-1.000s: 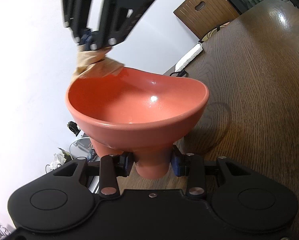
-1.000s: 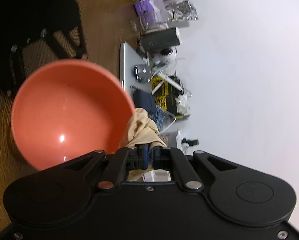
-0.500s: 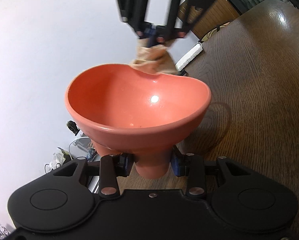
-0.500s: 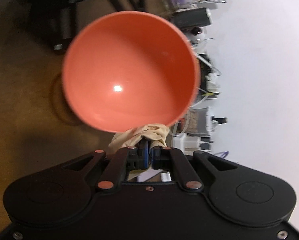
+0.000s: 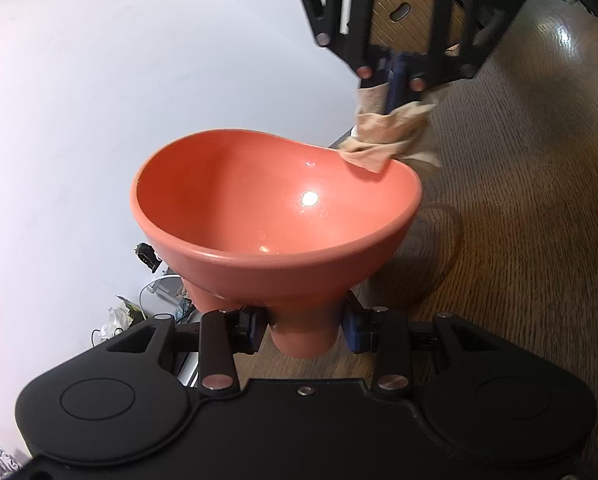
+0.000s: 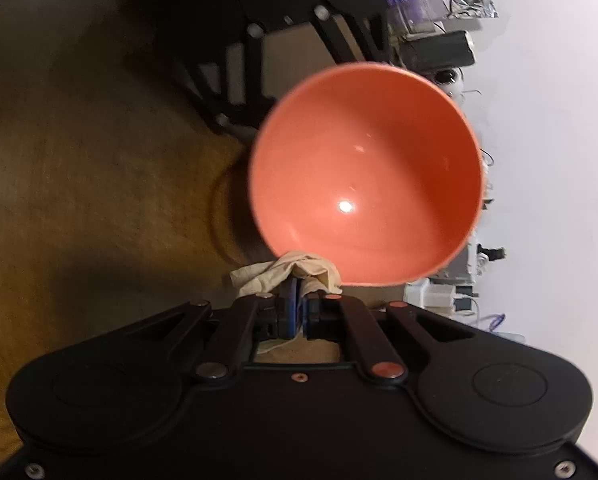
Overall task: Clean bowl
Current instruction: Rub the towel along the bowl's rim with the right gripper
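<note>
A coral-orange bowl (image 5: 275, 208) is held tilted above the table, and my left gripper (image 5: 303, 326) is shut on its foot. Its inside is glossy with faint spots. My right gripper (image 5: 393, 76) hangs at the bowl's far right rim, shut on a crumpled beige cloth (image 5: 387, 136) whose corner touches that rim. In the right wrist view the bowl (image 6: 365, 172) faces the camera, the cloth (image 6: 295, 270) bunches at its lower edge, and the right gripper (image 6: 299, 300) pinches it.
A dark wooden table (image 5: 539, 200) spreads to the right under the bowl. A brown wooden box (image 5: 403, 20) stands behind the right gripper. Clutter of cables and packets (image 6: 439, 8) lies by the white wall.
The right gripper with the cloth has travelled along the bowl's far rim from the left side to the right side and come lower. The bowl and left gripper stayed still.
</note>
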Demonstrator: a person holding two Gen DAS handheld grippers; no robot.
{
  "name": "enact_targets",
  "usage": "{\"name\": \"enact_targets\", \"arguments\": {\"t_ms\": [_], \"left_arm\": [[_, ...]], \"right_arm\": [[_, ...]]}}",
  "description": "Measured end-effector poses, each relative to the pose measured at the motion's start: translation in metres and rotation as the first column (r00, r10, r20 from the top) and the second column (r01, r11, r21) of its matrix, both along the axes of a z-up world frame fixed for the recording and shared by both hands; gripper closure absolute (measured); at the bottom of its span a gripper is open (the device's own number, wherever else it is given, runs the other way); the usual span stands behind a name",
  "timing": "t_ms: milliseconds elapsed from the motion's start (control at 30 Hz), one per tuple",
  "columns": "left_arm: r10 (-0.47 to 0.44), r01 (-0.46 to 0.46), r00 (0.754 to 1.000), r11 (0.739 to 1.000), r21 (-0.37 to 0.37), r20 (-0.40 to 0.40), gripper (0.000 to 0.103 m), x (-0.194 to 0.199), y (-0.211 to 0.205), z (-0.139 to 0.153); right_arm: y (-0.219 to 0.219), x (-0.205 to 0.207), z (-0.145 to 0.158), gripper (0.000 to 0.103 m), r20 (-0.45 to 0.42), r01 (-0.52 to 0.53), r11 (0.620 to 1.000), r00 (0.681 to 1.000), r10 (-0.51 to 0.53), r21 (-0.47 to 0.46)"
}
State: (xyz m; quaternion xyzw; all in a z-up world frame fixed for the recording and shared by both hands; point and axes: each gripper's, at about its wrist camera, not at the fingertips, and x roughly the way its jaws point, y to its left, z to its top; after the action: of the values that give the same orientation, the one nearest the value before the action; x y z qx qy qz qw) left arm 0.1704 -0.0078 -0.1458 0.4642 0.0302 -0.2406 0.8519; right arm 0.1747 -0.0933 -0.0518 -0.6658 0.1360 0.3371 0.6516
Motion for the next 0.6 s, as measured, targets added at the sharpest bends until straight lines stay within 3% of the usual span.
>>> {"name": "enact_targets", "arguments": {"t_ms": [333, 600], "left_arm": [[0.0, 0.0, 1.0, 1.0, 0.002, 0.005, 0.066, -0.011, -0.004, -0.001], [0.0, 0.0, 1.0, 1.0, 0.004, 0.01, 0.066, -0.024, -0.008, -0.001]], "right_arm": [[0.014, -0.028, 0.007, 0.102, -0.102, -0.082, 0.996, 0.991, 0.085, 0.034], [0.036, -0.038, 0.015, 0.102, -0.102, -0.161, 0.984, 0.98, 0.168, 0.078]]}}
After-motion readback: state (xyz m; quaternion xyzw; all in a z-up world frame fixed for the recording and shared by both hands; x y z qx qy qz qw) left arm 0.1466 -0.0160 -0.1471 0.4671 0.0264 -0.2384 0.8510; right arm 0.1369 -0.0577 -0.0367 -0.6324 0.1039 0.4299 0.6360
